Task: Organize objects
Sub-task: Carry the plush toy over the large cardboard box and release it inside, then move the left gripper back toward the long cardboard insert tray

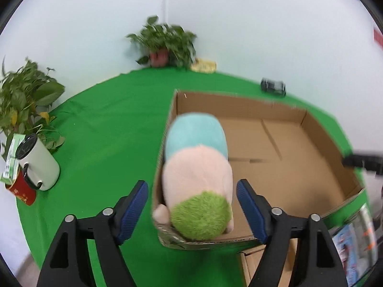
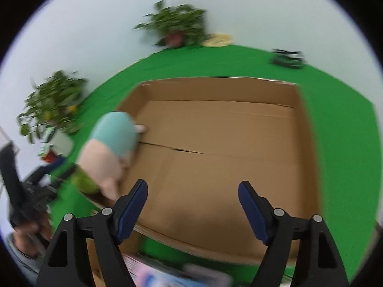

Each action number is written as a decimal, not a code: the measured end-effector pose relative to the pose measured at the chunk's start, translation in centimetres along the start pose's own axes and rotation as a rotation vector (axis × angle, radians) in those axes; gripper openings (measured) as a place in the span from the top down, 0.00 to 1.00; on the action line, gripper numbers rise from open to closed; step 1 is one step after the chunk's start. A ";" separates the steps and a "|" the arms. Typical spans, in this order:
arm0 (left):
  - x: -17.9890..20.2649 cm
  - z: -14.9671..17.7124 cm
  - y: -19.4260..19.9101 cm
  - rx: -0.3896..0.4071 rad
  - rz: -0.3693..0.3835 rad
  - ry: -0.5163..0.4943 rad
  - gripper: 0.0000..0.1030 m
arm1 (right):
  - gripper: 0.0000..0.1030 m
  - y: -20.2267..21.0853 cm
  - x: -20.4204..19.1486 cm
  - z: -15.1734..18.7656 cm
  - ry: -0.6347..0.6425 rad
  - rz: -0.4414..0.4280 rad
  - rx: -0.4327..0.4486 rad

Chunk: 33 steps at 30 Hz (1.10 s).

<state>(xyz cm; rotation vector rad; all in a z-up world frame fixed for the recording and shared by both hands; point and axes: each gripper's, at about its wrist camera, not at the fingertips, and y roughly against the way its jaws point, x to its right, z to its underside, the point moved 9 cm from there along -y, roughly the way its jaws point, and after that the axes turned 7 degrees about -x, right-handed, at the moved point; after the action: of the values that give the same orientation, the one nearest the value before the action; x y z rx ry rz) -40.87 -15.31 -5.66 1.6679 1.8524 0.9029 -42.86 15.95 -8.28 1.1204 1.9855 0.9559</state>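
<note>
A plush toy (image 1: 198, 167), with turquoise, pink and fuzzy green parts, lies in the near left corner of an open cardboard box (image 1: 299, 143) on a green cloth. My left gripper (image 1: 192, 205) is open and straddles the toy's green end; there is a clear gap at the left pad (image 1: 136, 203), and the right pad sits close beside the toy. The right wrist view shows the same toy (image 2: 112, 148) leaning on the left wall of the box (image 2: 227, 155). My right gripper (image 2: 192, 203) stands open over the box's near edge with nothing between its fingers.
Two potted plants (image 1: 165, 40) (image 1: 24, 95) stand at the back and left. A white mug (image 1: 39, 165) and a red cup (image 1: 22, 189) sit at the left edge. A black toy car (image 1: 273, 86) and a yellow item (image 1: 203, 65) lie beyond the box. Printed packages (image 1: 354, 239) lie in front.
</note>
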 end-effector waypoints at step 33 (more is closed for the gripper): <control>-0.4 6.2 -1.7 -0.242 0.020 0.008 0.90 | 0.91 -0.1 12.7 7.2 -0.236 0.192 -0.068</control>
<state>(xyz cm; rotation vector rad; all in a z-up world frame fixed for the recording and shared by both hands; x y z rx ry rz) -37.45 -14.85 -11.07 1.5378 1.6593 1.0954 -42.34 29.17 -14.51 1.3379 1.6684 0.9324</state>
